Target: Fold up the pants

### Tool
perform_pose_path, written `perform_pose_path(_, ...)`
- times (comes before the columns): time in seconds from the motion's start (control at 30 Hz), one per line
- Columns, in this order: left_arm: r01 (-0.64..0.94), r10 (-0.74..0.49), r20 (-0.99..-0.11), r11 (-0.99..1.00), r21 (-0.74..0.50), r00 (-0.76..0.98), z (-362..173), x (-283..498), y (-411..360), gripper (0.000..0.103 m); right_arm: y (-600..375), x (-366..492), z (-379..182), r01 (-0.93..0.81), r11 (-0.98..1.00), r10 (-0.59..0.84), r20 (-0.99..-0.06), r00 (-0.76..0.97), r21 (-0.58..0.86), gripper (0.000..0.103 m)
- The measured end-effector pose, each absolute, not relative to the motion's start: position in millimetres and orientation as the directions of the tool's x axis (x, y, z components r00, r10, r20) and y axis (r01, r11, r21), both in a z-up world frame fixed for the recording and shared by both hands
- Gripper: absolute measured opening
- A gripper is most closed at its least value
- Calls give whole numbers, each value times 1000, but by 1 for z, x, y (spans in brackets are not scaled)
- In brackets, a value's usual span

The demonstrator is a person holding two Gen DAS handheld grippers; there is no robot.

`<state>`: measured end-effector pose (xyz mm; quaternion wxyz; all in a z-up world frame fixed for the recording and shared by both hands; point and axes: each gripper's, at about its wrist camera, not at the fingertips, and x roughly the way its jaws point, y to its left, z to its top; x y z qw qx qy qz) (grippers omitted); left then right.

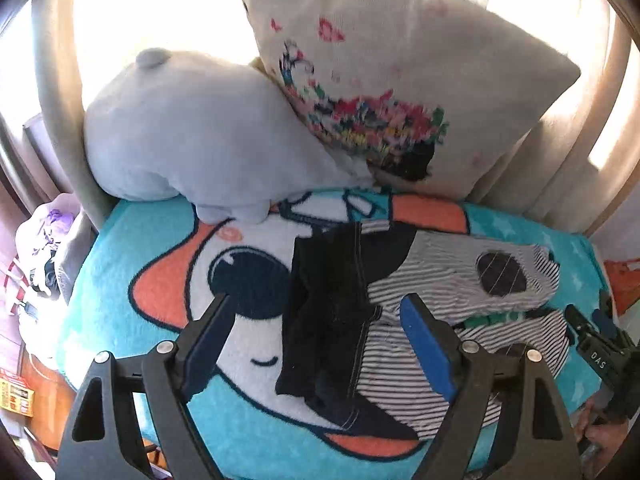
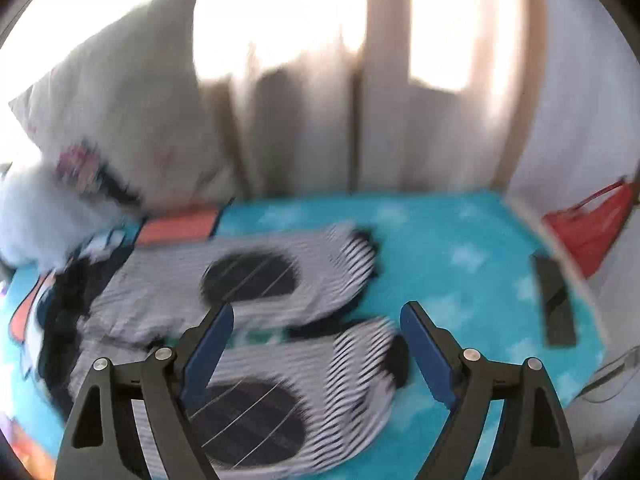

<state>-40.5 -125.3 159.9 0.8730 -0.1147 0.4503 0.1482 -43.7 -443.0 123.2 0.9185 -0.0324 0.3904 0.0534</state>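
Observation:
Small striped grey-and-white pants [image 1: 460,292] with dark oval knee patches lie flat on a cartoon blanket [image 1: 160,240], legs pointing right and waist with a dark navy band [image 1: 332,320] on the left. My left gripper [image 1: 316,328] is open and empty, hovering over the waist end. In the blurred right wrist view the pants [image 2: 248,320] show both legs side by side. My right gripper [image 2: 316,340] is open and empty above the leg cuffs. It also shows at the right edge of the left wrist view [image 1: 600,344].
A grey plush toy [image 1: 192,136] and a flowered pillow [image 1: 400,80] lean against curtains at the back of the bed. A dark flat remote-like object [image 2: 556,300] and a red bag [image 2: 592,228] lie at the right. Clothes [image 1: 44,248] are piled off the left edge.

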Motion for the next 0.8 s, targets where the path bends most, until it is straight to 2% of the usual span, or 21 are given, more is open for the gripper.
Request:
perform_pose_path(0.17, -334, 153, -835, 942, -39, 529, 151, -42, -130, 84, -419, -41, 107, -128, 992, 83, -785, 614, 5, 89)
perform_pose_path(0.8, -228, 59, -881, 972, -57, 470, 117, -27, -115, 84, -391, -42, 91, -96, 995, 37, -835, 549, -20, 89)
